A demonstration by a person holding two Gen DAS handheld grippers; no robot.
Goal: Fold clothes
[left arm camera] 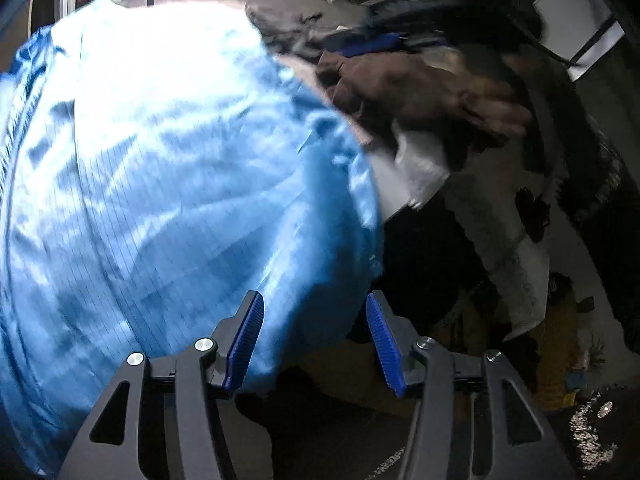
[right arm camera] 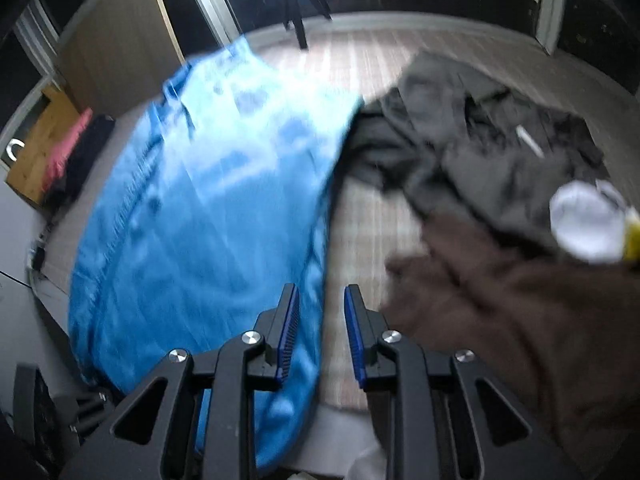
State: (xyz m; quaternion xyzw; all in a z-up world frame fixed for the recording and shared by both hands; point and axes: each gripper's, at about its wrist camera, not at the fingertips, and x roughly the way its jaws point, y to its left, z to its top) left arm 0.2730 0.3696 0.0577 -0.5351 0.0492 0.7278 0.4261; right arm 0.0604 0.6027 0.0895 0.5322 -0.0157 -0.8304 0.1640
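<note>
A shiny light-blue garment (left arm camera: 168,168) lies spread over the table and fills the left of the left wrist view; it also shows in the right wrist view (right arm camera: 208,208), stretched from far left to near centre. My left gripper (left arm camera: 316,320) is open and empty, its jaws apart just above the garment's near right edge. My right gripper (right arm camera: 322,312) is open and empty, with its left finger over the garment's right hem. The other gripper, blurred, shows at the top right of the left wrist view (left arm camera: 372,44).
A brown garment (right arm camera: 520,312) lies at the right, with a grey garment pile (right arm camera: 472,140) behind it and a white cloth (right arm camera: 584,224) on top. The striped table surface (right arm camera: 368,240) shows between them. A wooden cabinet (right arm camera: 40,148) stands at far left.
</note>
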